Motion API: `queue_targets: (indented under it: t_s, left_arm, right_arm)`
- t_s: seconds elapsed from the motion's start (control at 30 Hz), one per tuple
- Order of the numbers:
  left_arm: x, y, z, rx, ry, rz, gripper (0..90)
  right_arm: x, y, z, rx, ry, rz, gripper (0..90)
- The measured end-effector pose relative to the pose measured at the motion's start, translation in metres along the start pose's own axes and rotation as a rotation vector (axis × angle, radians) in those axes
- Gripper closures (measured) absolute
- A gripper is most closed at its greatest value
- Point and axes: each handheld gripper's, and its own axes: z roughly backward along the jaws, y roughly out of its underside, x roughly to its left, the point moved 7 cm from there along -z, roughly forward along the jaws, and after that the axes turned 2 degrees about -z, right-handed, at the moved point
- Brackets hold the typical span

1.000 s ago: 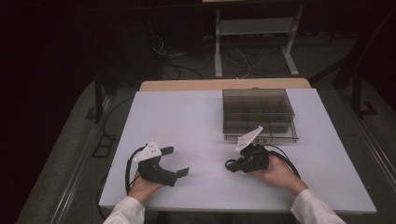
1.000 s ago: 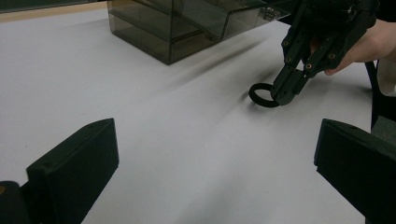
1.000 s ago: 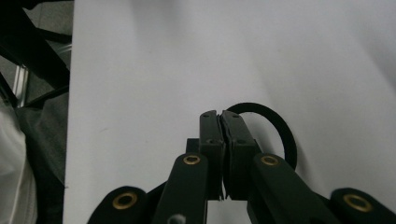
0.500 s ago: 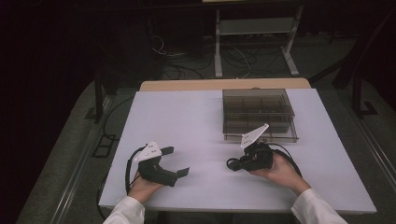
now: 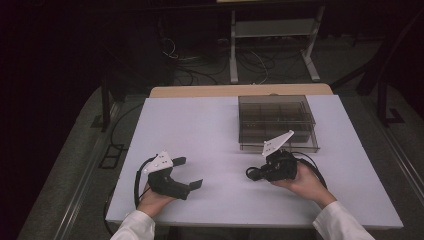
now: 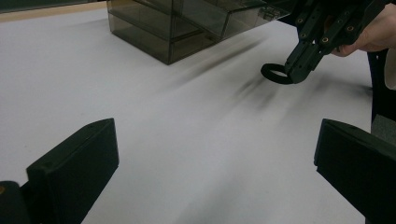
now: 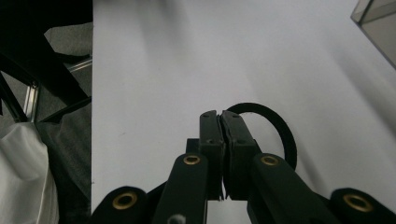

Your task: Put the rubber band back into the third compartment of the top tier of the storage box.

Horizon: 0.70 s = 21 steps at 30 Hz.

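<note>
A thin black ring [image 7: 279, 125] is pinched between the tips of my right gripper [image 7: 219, 115], just above the white table [image 5: 210, 125]. In the high view my right gripper [image 5: 251, 174] is at the front right and points left. A hand holds it in front of the smoky clear compartment box [image 5: 277, 122]. My left gripper [image 5: 191, 172] rests at the front left, jaws wide apart with nothing between them. In the left gripper view its own jaws [image 6: 217, 158] frame bare table, with the ring [image 6: 272, 74] and the right gripper [image 6: 301, 65] farther off.
The compartment box [image 6: 177, 23] stands at the back right of the table, and its corner [image 7: 378, 23] is seen in the right gripper view. A wooden strip [image 5: 240, 90] runs behind the table. Cables and a metal frame [image 5: 270, 30] lie on the dark floor beyond.
My right gripper has shifted slightly to the right with the ring still in its jaws. The left gripper has stayed put.
</note>
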Motion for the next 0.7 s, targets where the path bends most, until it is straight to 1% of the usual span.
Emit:
queue_targets:
  t_s: [0.7]
  left_arm:
    - [0.0, 0.0, 0.0, -0.001, -0.002, 0.0, 0.0]
  right_arm:
    - [-0.005, 0.002, 0.02, -0.032, 0.025, -0.018, 86.5]
